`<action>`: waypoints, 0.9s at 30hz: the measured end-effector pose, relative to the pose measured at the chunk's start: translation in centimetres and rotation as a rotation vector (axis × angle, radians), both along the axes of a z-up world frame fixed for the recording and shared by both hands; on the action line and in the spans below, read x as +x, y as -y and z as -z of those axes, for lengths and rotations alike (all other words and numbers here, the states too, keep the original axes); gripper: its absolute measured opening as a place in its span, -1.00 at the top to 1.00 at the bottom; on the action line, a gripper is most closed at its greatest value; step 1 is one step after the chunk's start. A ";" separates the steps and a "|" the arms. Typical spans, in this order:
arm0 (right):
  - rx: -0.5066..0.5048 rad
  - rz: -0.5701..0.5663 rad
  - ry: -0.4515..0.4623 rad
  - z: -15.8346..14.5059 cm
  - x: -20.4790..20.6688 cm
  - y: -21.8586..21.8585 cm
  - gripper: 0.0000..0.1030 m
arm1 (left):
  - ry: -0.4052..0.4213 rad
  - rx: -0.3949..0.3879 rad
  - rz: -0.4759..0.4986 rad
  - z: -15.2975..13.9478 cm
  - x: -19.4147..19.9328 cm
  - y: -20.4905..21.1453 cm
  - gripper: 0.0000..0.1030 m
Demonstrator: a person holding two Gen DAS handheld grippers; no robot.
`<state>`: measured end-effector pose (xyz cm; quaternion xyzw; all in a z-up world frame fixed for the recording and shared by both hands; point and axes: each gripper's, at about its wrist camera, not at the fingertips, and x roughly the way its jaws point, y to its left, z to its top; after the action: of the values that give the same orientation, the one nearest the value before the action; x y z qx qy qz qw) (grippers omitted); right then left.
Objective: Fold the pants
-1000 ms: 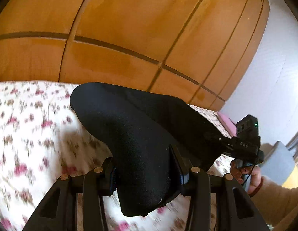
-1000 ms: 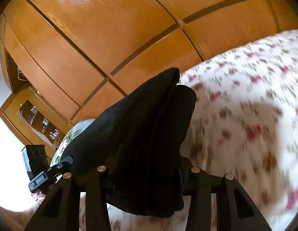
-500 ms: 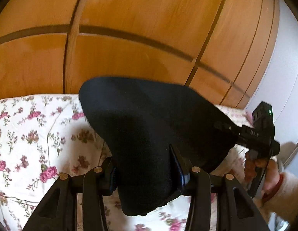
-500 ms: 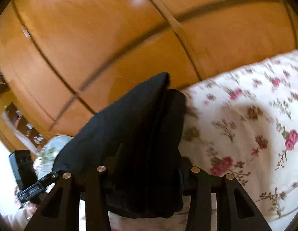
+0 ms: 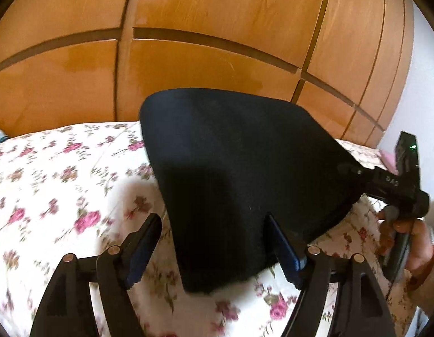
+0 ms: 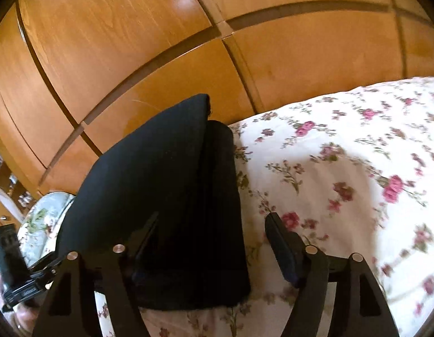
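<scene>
The black pants (image 5: 239,174) are a folded bundle resting on the floral bed sheet (image 5: 48,182). My left gripper (image 5: 214,250) is opening around their near corner. Its left pad (image 5: 144,250) stands clear of the cloth and its right pad (image 5: 284,250) sits at the cloth's edge. In the right wrist view the pants (image 6: 160,185) show stacked layers. My right gripper (image 6: 212,245) is opening too, its right pad (image 6: 281,250) well apart from the fabric and its left one against it. Each view also shows the other gripper: the right one (image 5: 393,185) and the left one (image 6: 12,269).
A wooden wardrobe (image 5: 217,28) with dark grooves rises right behind the bed. A hand (image 5: 408,241) holds the right gripper. A pink item (image 5: 388,160) lies at the bed's far right, and a pale floral pillow (image 6: 45,216) lies left of the pants. Bare sheet (image 6: 343,168) stretches to the right.
Both grippers had the pants pinched and now their jaws have spread off the cloth. The bundle came down toward the wardrobe end of the bed and rests on the sheet.
</scene>
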<state>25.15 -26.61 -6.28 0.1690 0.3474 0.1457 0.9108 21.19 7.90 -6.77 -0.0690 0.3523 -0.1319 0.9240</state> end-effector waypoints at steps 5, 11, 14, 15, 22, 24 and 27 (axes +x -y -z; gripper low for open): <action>0.019 0.053 0.001 -0.6 -3.0 0.2 -0.47 | 0.009 0.061 -0.066 -0.2 -2.8 1.5 -0.52; -0.079 0.048 0.062 -1.4 -8.3 -2.0 -0.49 | 0.072 0.213 -0.136 -1.1 -6.3 5.3 -0.52; -0.154 0.030 0.140 -2.1 -11.2 -4.2 -0.61 | 0.090 0.300 -0.206 -1.0 -8.0 7.1 -0.52; -0.181 0.039 0.177 -2.5 -12.3 -4.8 -0.66 | 0.098 0.295 -0.202 -1.0 -8.5 7.4 -0.52; -0.308 0.083 0.261 -2.6 -17.2 -7.8 -0.83 | 0.208 0.233 -0.284 -2.0 -12.3 6.7 -0.52; -0.335 0.112 0.285 -2.8 -18.0 -8.0 -0.83 | 0.224 0.216 -0.288 -2.0 -12.9 6.3 -0.52; -0.344 0.110 0.287 -2.8 -18.3 -8.1 -0.83 | 0.226 0.202 -0.285 -2.1 -13.3 6.0 -0.52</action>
<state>6.89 -18.46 -3.45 0.0073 0.2241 0.0569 0.9729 7.84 1.88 -4.70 -0.0098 0.2443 0.0292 0.9692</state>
